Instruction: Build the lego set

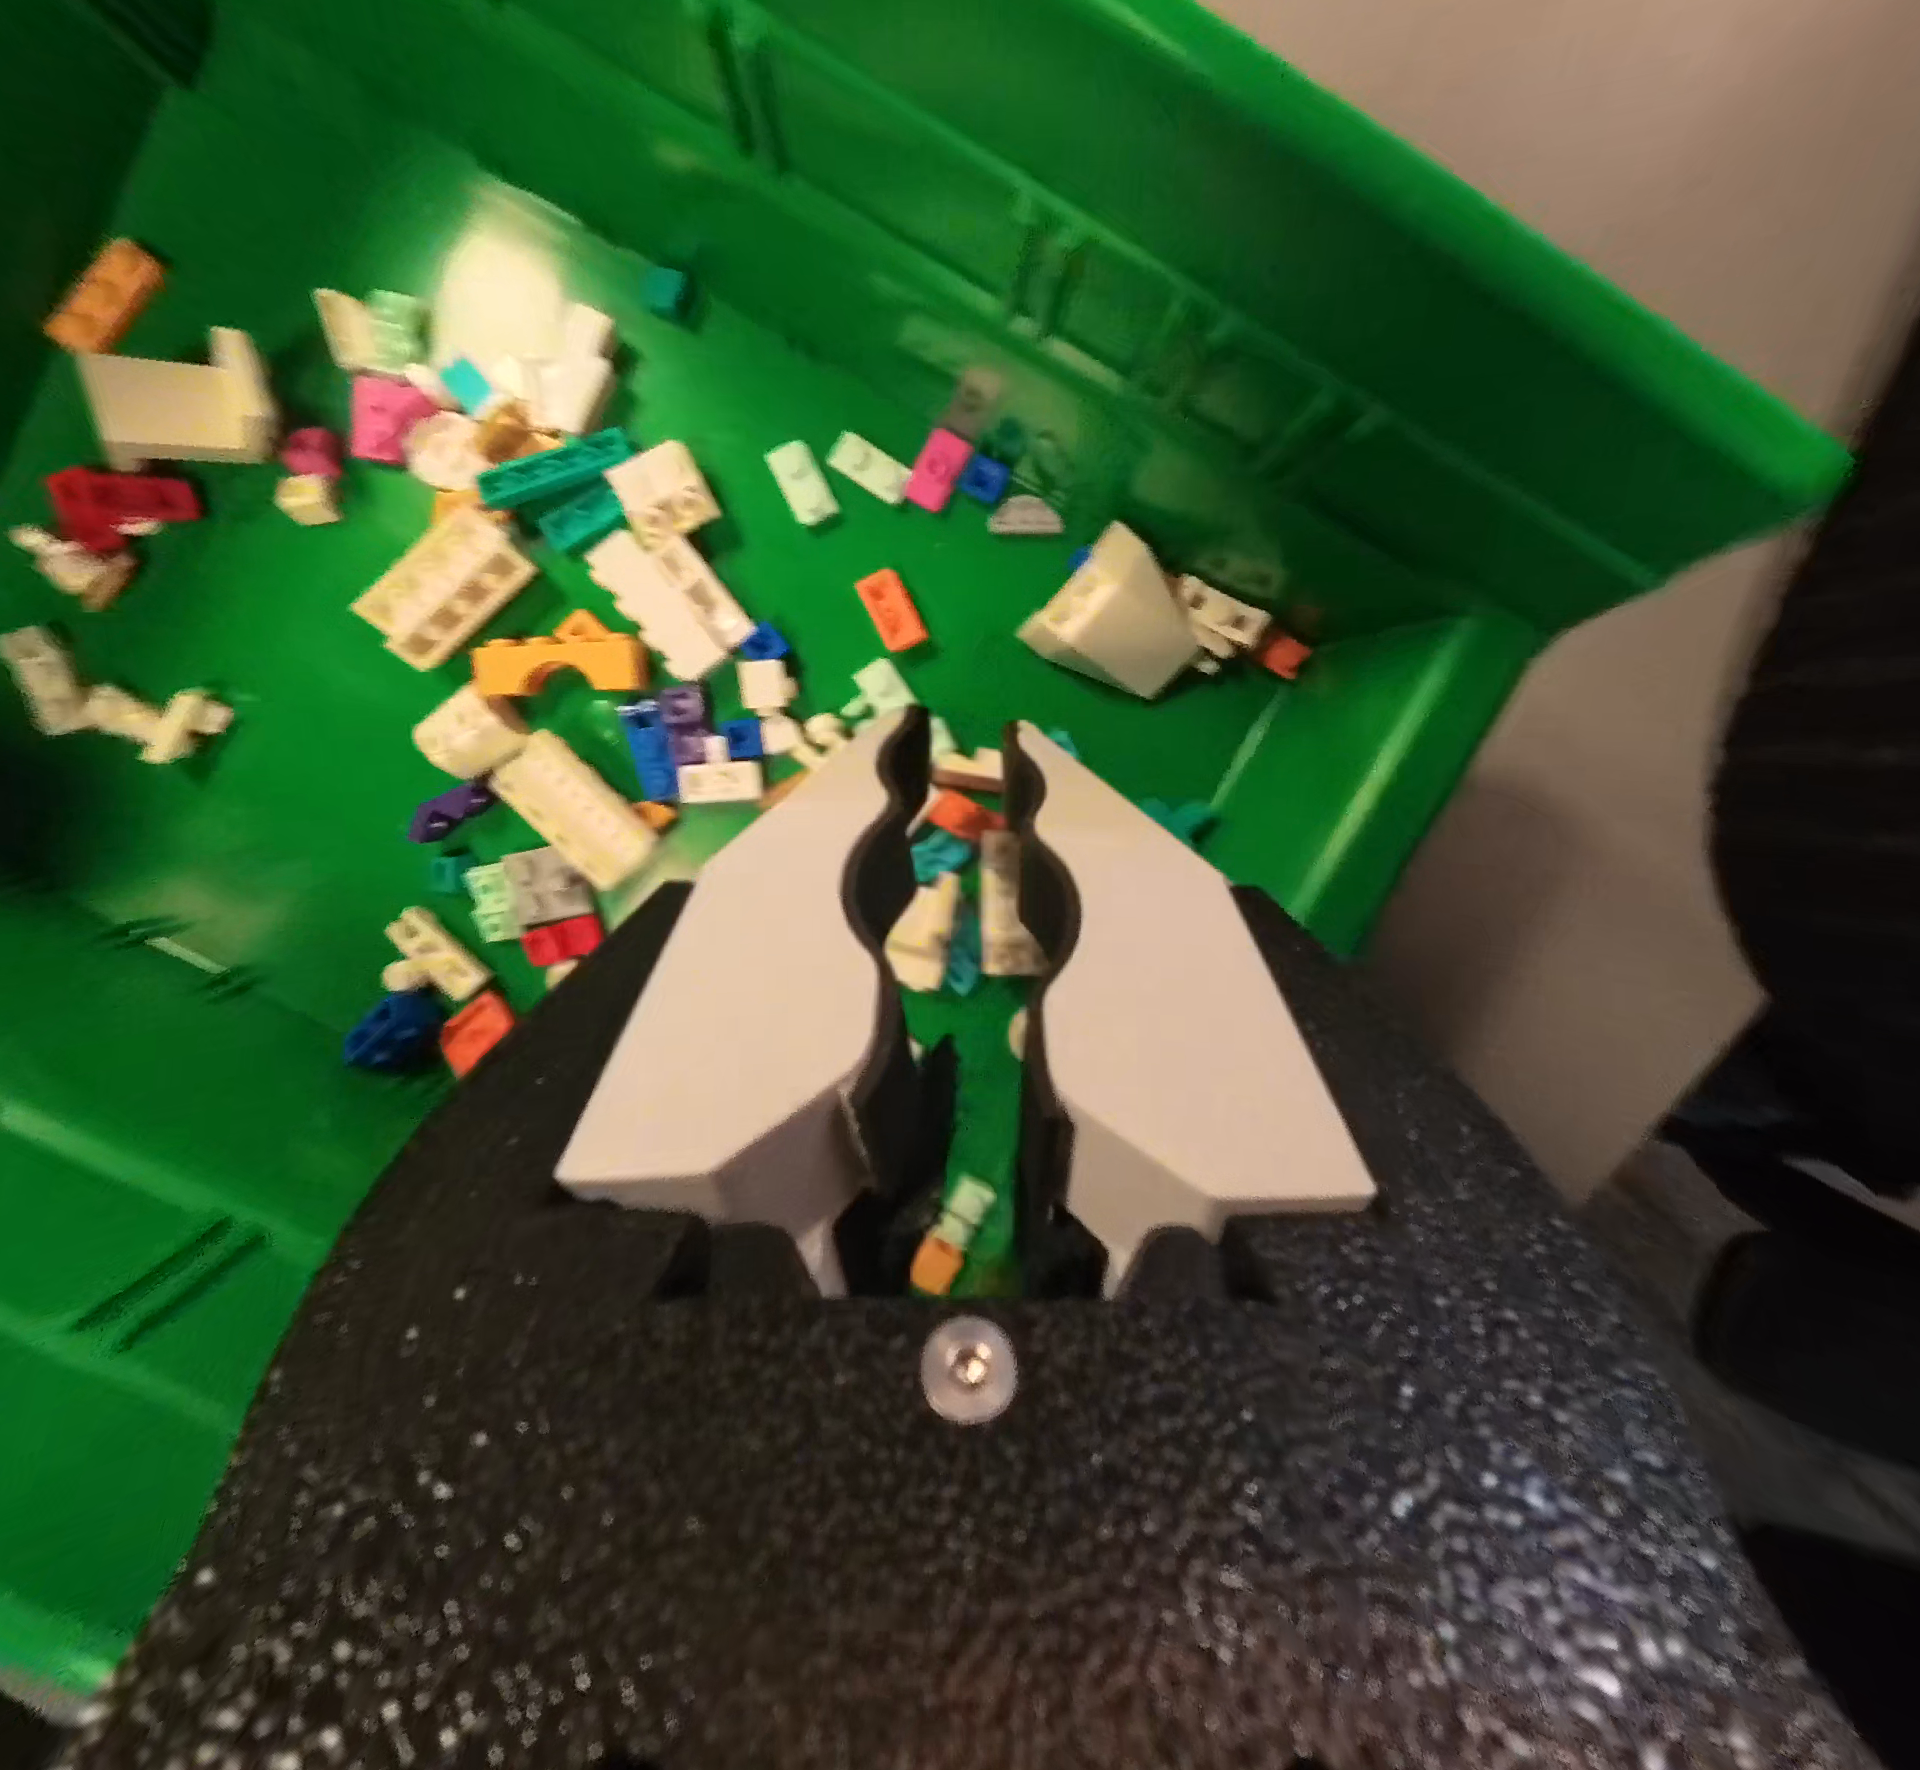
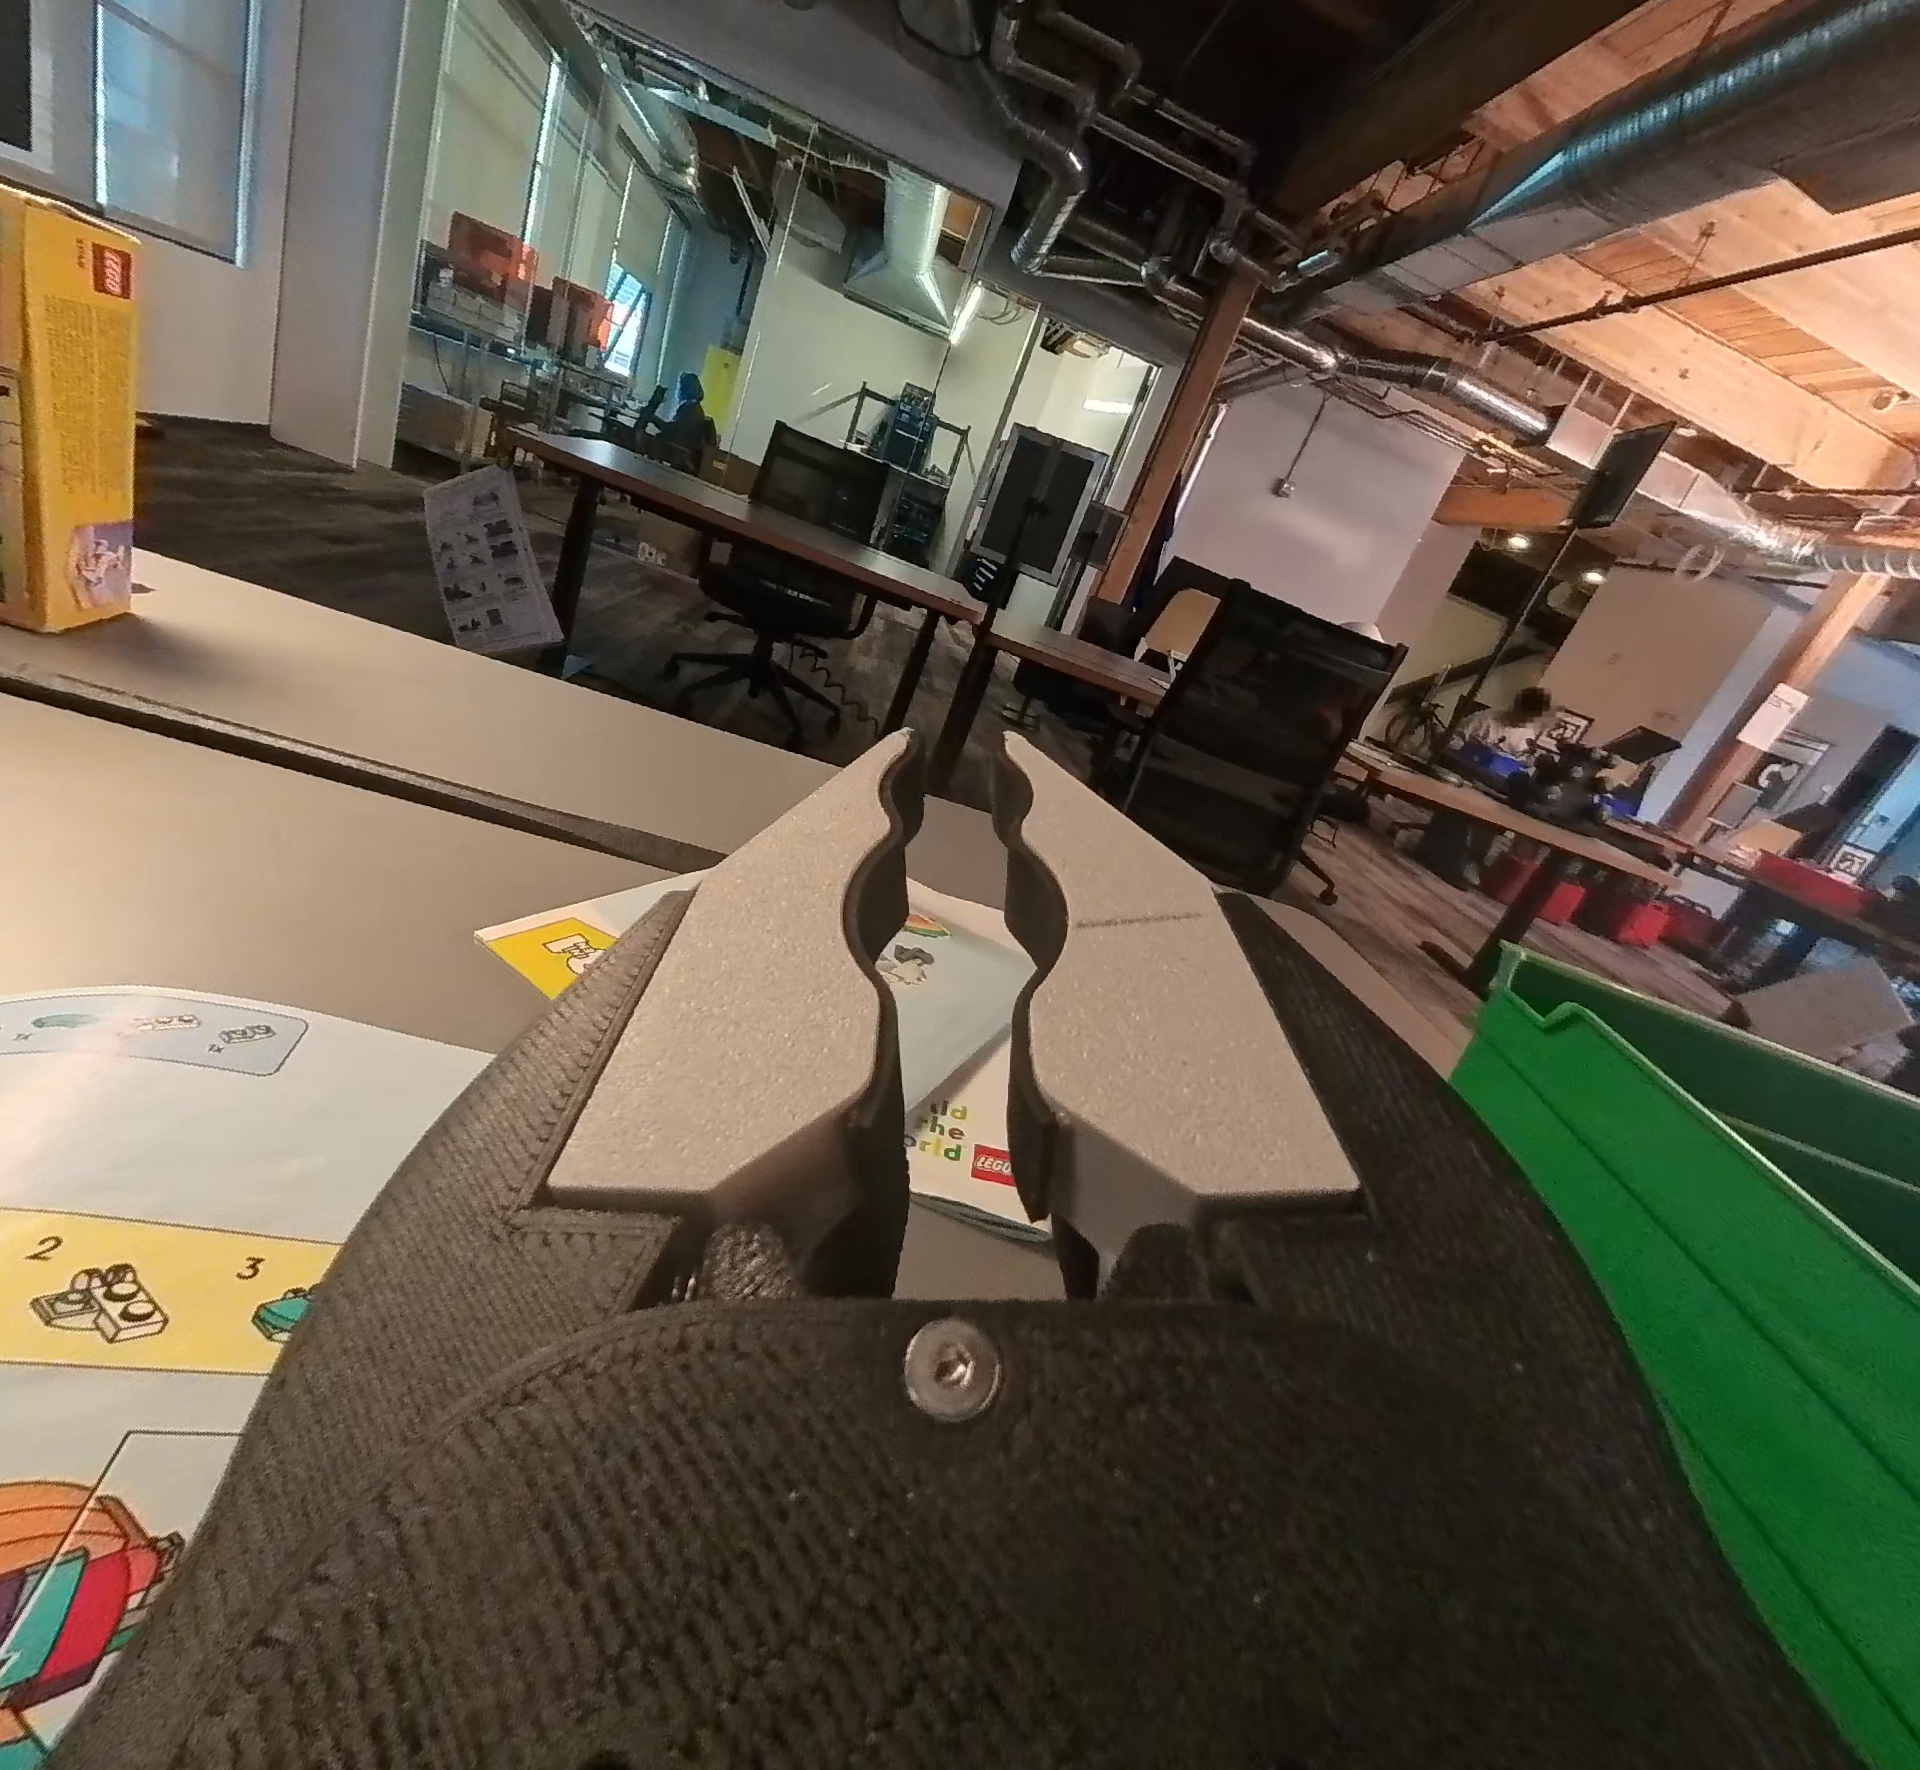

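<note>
Many loose lego bricks, white, orange, teal, pink and blue, lie scattered on the floor of a green bin (image 1: 1195, 286). My left gripper (image 1: 966, 733) hovers over the bin's near right part, its fingers a narrow gap apart and empty, above a small heap of bricks (image 1: 961, 863). A large white slope brick (image 1: 1117, 624) lies to its upper right, an orange arch brick (image 1: 551, 666) to its left. The left wrist view is blurred. My right gripper (image 2: 958, 754) is slightly open and empty, low over the grey table (image 2: 260, 837), above an instruction booklet (image 2: 956, 1097).
An open instruction booklet (image 2: 156, 1149) lies at the left on the table. A yellow lego box (image 2: 62, 432) stands at the far left. The green bin's wall (image 2: 1714, 1253) is close on the right. Beyond the table's edge stand office desks and chairs. The left gripper's tips are roughly 60 cm from the right gripper's. The right gripper is farther from the large white slope brick (image 1: 1117, 624), some 55 cm, than the left, some 4 cm.
</note>
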